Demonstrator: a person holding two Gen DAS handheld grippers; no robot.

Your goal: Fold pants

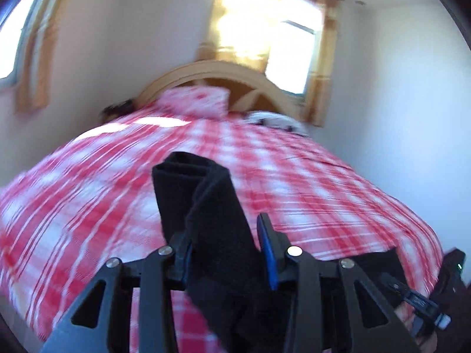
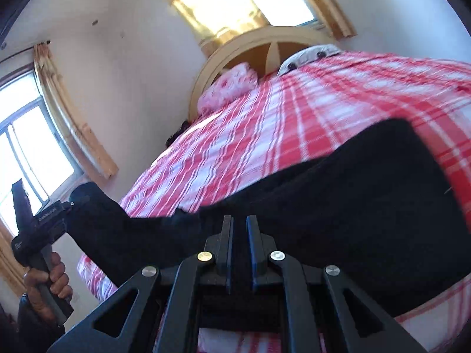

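The black pants [image 1: 206,206] stick up in a folded bunch between the fingers of my left gripper [image 1: 220,229], which is shut on them above the bed. In the right wrist view that left gripper [image 2: 66,210] shows at the left edge, held by a hand [image 2: 50,276], with a pant end lifted off the bedcover. The rest of the pants [image 2: 353,191] lies across the near part of the bed. My right gripper [image 2: 240,220] has its fingers almost together on the cloth's near edge. In the left wrist view the right gripper [image 1: 453,264] shows at the far right.
The bed's red and white checked cover [image 1: 294,161] stretches away to a curved wooden headboard [image 1: 212,73]. A pink pillow [image 1: 194,100] and a white-grey item [image 1: 273,119] lie at the head. Curtained windows [image 2: 35,147] are in the walls to the left and behind.
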